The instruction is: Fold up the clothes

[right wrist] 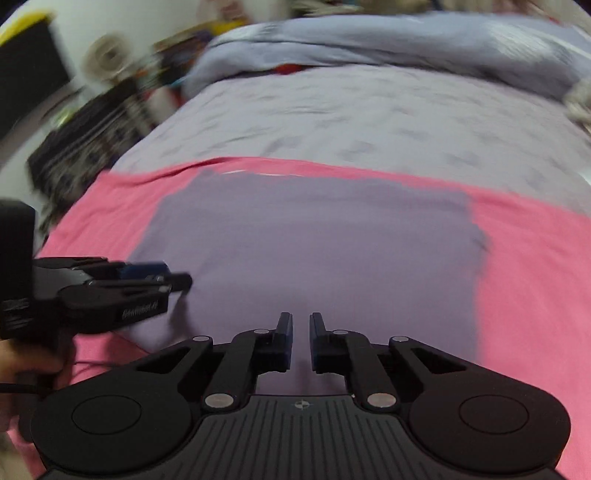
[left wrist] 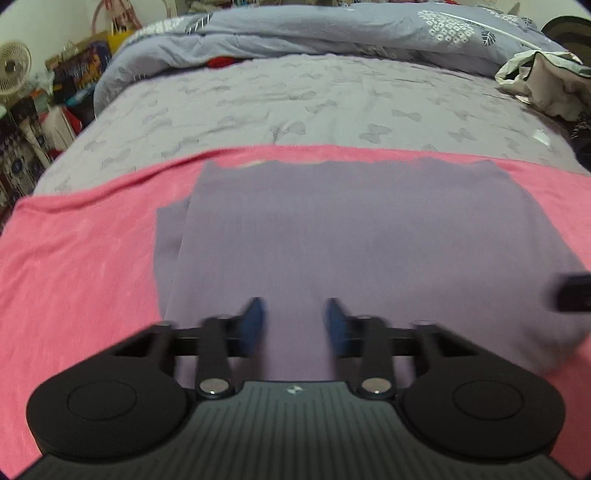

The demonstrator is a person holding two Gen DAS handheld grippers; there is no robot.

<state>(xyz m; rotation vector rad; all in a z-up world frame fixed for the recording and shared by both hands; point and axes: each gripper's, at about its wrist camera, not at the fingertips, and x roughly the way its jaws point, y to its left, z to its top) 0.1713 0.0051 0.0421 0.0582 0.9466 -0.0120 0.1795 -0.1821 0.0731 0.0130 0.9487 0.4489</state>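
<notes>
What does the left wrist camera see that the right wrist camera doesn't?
Only the left wrist view shows the crumpled pale garment at the bed's right edge and the duvet's white flower print.
Only the right wrist view shows the whole left gripper from the side.
Both show the folded purple garment lying on the pink cloth, the lilac bedsheet, and a fan.

Both wrist cams sit low and close over the folded purple garment (left wrist: 369, 240), facing up the bed toward the duvet (left wrist: 332, 33). Right view, further right, catches the left gripper (right wrist: 173, 280).
</notes>
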